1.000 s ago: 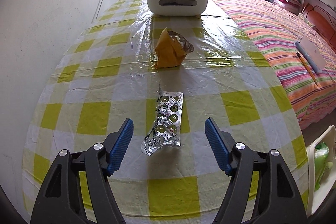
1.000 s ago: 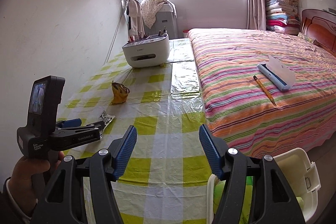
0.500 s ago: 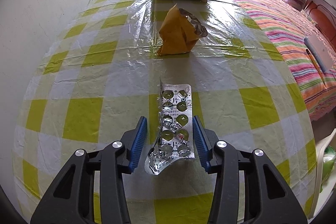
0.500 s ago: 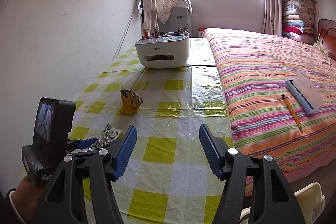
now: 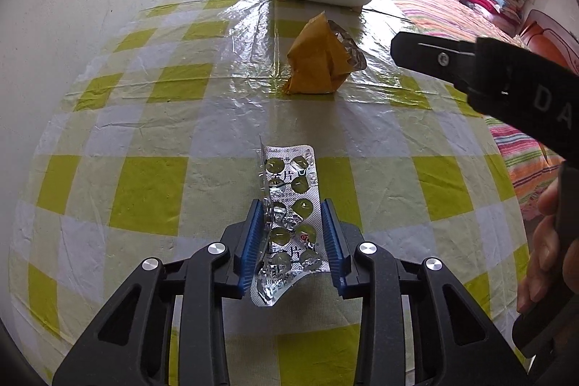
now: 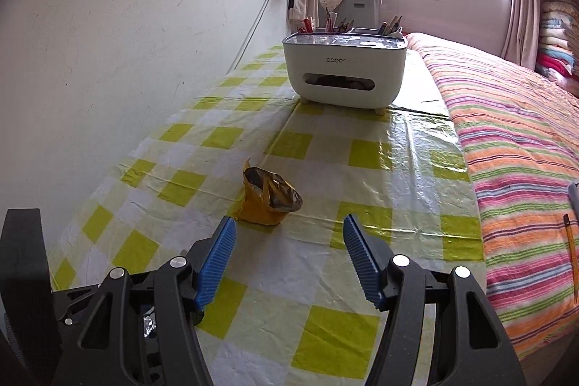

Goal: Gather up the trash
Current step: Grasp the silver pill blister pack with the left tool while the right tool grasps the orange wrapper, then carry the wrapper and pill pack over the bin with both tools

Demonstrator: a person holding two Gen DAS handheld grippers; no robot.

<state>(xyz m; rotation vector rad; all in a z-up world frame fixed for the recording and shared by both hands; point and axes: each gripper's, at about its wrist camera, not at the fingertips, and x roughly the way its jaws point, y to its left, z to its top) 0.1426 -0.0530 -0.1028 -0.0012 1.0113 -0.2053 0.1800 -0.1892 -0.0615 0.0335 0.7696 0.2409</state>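
Observation:
A crumpled silver blister pack (image 5: 289, 216) lies on the yellow-checked tablecloth (image 5: 152, 190). My left gripper (image 5: 292, 205) straddles its near half. The jaws are closing, and the blue pads meet both long edges, the left one against a bent-up flap. Beyond it stands a crumpled yellow foil-lined wrapper (image 5: 318, 60). In the right wrist view that wrapper (image 6: 267, 201) sits just past my right gripper (image 6: 289, 223), slightly left of its middle. That gripper is open and holds nothing. A hand (image 5: 542, 259) holding it shows at the right of the left wrist view.
A white desk organizer (image 6: 343, 75) with pencils stands farther back on the table. A wall (image 6: 126, 42) runs along the left. A striped bed (image 6: 506, 151) borders the right, with a pencil (image 6: 571, 259) on it.
The left jaws have narrowed from wide apart to the blister pack's edges while the gripper slid forward over it. The right gripper swung left over the table toward the yellow wrapper.

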